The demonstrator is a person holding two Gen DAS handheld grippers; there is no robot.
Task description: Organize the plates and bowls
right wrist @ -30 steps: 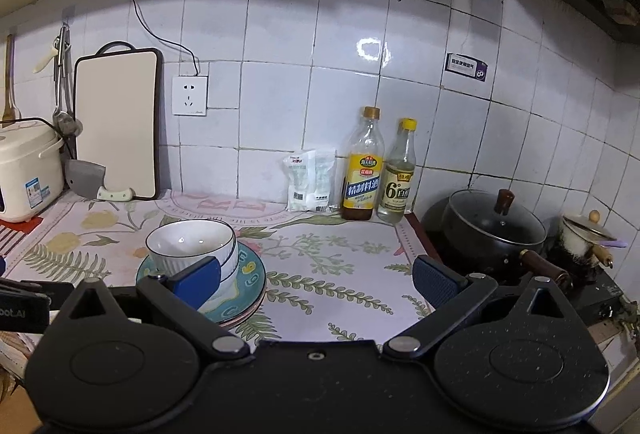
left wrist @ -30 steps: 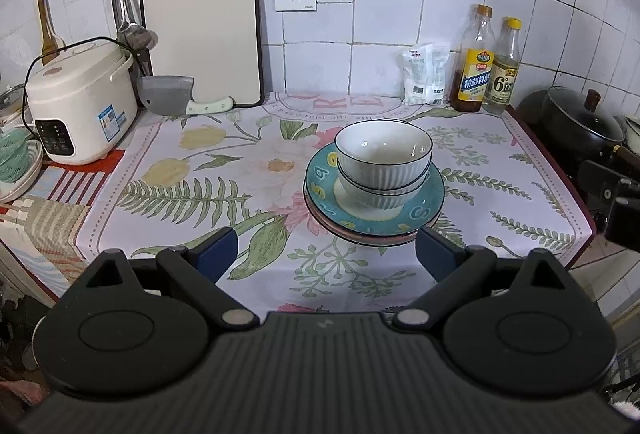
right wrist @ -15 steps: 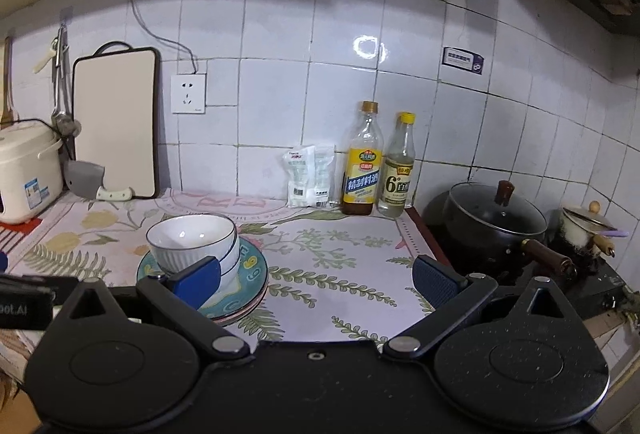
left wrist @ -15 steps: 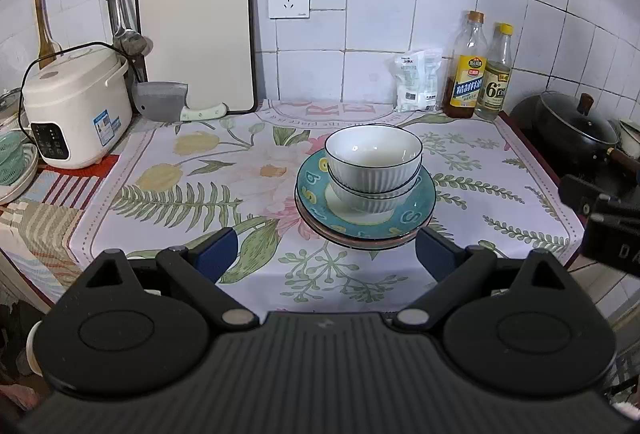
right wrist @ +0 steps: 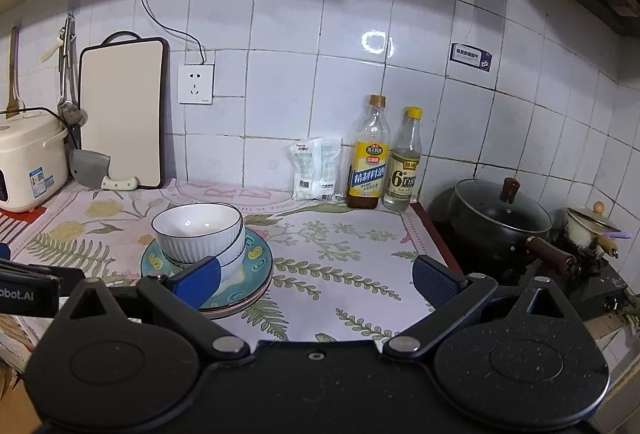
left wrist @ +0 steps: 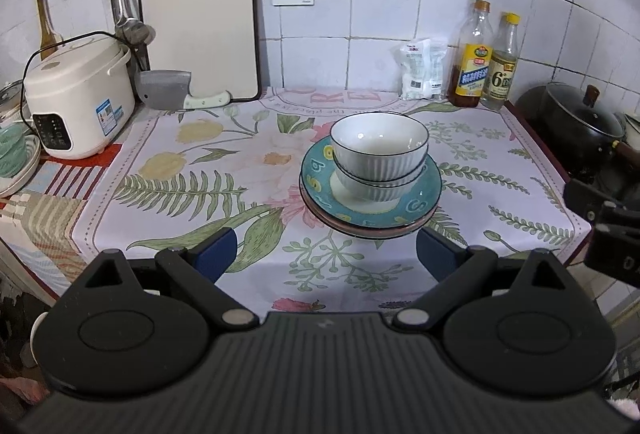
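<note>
Two white bowls (left wrist: 379, 150) sit nested on a teal plate (left wrist: 420, 200) stacked atop another plate, mid-worktop (left wrist: 180, 174) on a floral cloth. The left gripper (left wrist: 326, 254) and right gripper (right wrist: 316, 280) hover nearby, both spread wide, holding nothing.

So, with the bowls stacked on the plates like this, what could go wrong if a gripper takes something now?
1. The top bowl sits nested in the lower bowl; lifting by its rim might drag or tip the lower one.
2. The teal plate lies on another plate, so its thin edge could slip from the fingers.
3. Both grippers, left and right, are open and empty; the bottles stand behind a far reach.
</note>
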